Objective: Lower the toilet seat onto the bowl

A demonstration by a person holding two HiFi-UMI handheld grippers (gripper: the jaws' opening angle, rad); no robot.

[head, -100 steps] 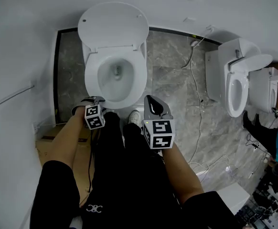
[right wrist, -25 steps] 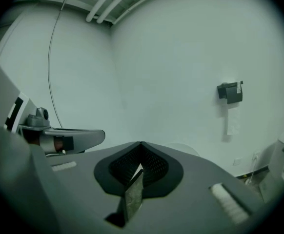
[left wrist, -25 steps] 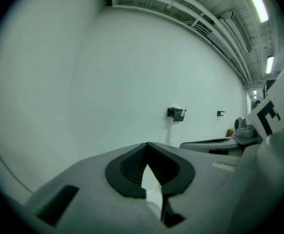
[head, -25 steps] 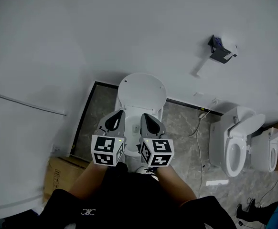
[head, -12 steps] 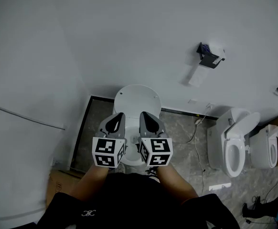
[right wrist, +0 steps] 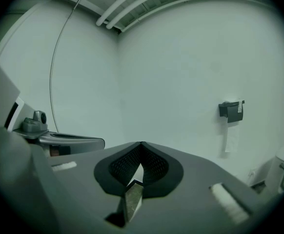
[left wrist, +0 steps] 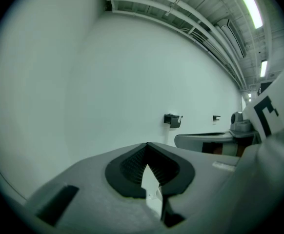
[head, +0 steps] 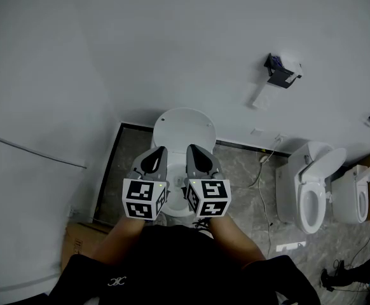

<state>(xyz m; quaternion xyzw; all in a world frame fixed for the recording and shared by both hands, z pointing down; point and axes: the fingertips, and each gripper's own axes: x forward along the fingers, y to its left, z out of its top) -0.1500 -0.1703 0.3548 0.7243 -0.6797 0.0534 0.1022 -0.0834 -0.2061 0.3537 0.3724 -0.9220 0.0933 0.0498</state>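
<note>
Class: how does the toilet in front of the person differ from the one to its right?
The front toilet has its bowl mostly hidden; the right toilet shows its bowl whole. The front toilet's lid faces the camera; the right toilet's slants sideways. Both are white with lids raised.

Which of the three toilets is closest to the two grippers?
The leftmost toilet, just ahead of the left gripper and right gripper; the other two toilets stand well off to the right.

Wide white wall (head: 172, 43) across the far side, paper holder (head: 280, 72) mounted high right. Grey marbled floor (head: 241, 165) below, two spare toilets (head: 325, 162) lined up far right, cardboard box (head: 77, 246) near left. Strip lights (left wrist: 250, 5) glowing overhead.
</note>
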